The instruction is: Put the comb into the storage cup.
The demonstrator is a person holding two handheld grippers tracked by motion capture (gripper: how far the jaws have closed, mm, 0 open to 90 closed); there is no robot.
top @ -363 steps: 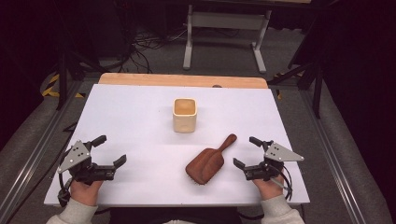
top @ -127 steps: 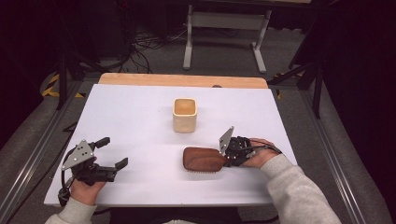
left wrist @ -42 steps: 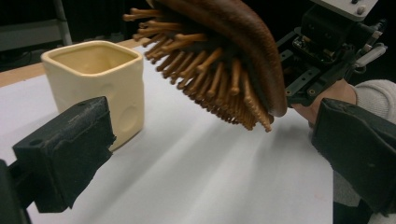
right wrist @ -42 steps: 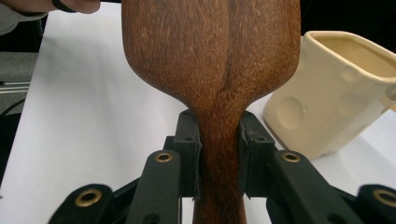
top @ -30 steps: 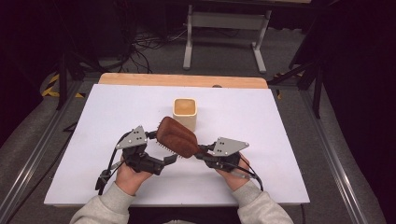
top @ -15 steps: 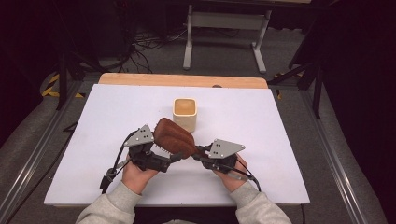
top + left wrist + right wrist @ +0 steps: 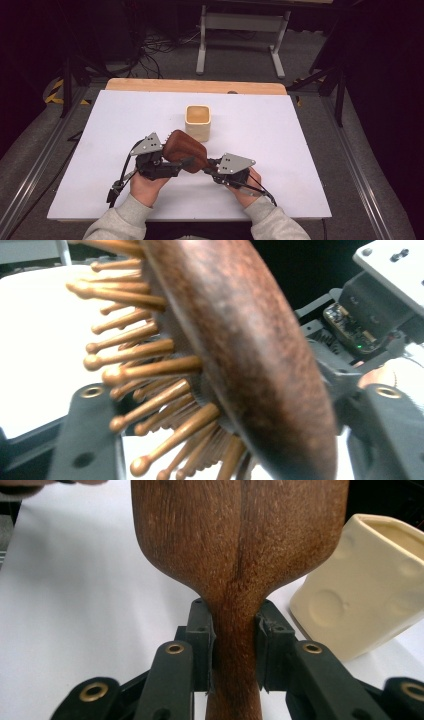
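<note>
A dark wooden hairbrush (image 7: 182, 147) is held off the white table in front of a cream square cup (image 7: 198, 122). My right gripper (image 7: 210, 167) is shut on its narrow handle; in the right gripper view both pads (image 7: 202, 645) press the handle of the brush (image 7: 240, 545), with the cup (image 7: 370, 590) just behind on the right. My left gripper (image 7: 179, 159) is at the brush head. In the left gripper view its jaws stand wide apart on either side of the head (image 7: 240, 340), bristles pointing at the left jaw, a gap at the right one.
The white table top (image 7: 300, 140) has room on both sides of the cup. A wooden strip (image 7: 195, 86) runs along its far edge. Beyond it stand a metal stand (image 7: 240, 30) and cables on the floor. Both forearms come in from the near edge.
The right gripper took the brush by its handle and lifted it off the table. The left gripper came in from the left to the brush head. Over the last second both barely shifted.
</note>
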